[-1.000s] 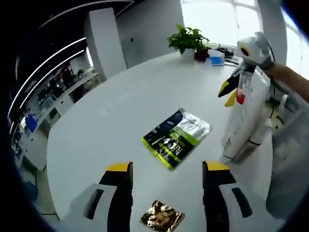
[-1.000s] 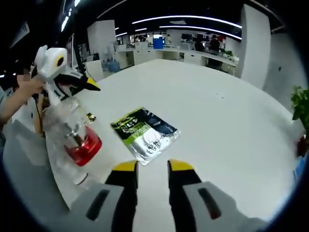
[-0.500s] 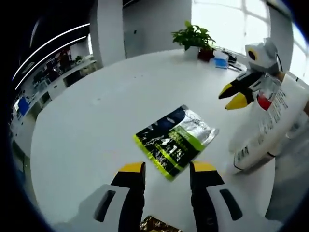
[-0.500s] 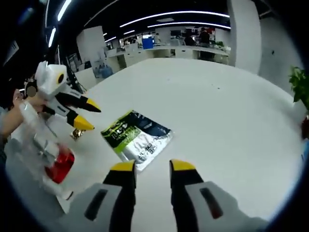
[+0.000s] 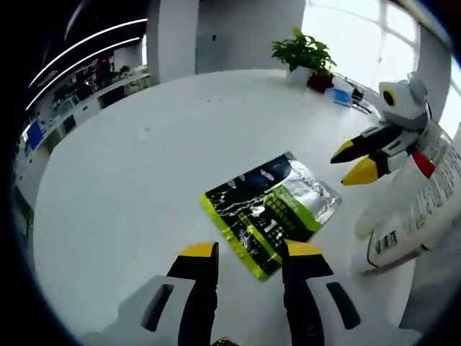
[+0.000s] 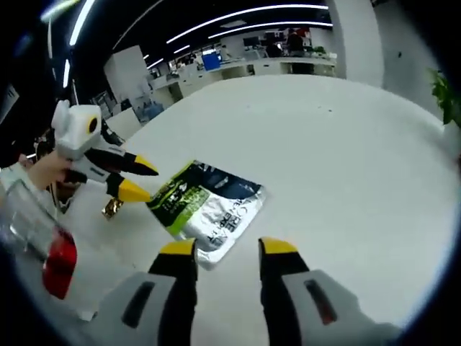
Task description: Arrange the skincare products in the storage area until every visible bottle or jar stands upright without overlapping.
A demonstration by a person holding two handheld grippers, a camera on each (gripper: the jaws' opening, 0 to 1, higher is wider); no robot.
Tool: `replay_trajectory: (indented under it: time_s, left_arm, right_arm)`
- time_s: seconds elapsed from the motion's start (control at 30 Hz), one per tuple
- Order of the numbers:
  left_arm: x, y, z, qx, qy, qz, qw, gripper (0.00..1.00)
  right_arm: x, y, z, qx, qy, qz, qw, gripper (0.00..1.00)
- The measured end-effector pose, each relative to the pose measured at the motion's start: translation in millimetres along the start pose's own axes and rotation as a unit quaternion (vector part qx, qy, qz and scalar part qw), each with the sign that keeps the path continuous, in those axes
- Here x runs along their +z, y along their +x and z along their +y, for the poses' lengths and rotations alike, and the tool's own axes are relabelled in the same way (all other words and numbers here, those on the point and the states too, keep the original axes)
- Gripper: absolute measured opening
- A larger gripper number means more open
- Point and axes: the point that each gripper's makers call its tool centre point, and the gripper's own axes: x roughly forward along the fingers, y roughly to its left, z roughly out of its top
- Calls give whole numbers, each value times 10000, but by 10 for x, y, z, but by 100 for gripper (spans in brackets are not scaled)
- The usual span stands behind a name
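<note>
A flat green, black and silver pouch [image 5: 270, 213] lies on the round white table [image 5: 144, 166]. My left gripper [image 5: 250, 252] hovers just short of the pouch's near edge, open, nothing between its jaws. From the right my right gripper [image 5: 354, 161] reaches in, its yellow tips slightly apart. A white printed tube [image 5: 412, 225] with a red cap [image 5: 424, 164] leans at the far right. In the right gripper view my right gripper [image 6: 227, 249] stands open over the pouch [image 6: 205, 205], and the left gripper [image 6: 140, 180] points at it from the left.
A small gold sachet [image 6: 112, 209] lies left of the pouch. A clear bottle with a red cap [image 6: 57, 263] stands at the left edge by a person's hand [image 6: 43, 169]. A potted plant [image 5: 306, 54] and blue box [image 5: 342, 95] sit at the table's far side.
Both grippers have come closer to the pouch, which now looks larger. My left jaws stand narrower than one second ago. The gold sachet has slipped under the left gripper view's bottom edge.
</note>
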Motion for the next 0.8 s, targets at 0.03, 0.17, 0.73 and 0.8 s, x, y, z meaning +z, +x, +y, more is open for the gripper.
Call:
replay_trajectory:
  time_s: [0.03, 0.17, 0.73, 0.8]
  left_arm:
    - [-11, 20, 1, -10, -40, 33, 10000, 32]
    - [-12, 74, -4, -6, -97, 68, 9999, 35]
    - [-29, 156, -88, -62, -181, 431, 9989, 34]
    - [-20, 152, -122, -71, -194, 445, 9988, 34]
  right_arm:
    - [-3, 8, 7, 15, 14, 7, 10000, 34]
    - [-8, 44, 28, 27, -4, 42, 10000, 35]
    - [-32, 125, 89, 64, 8, 117, 9999, 38]
    - [-36, 127, 92, 78, 25, 121, 9999, 37]
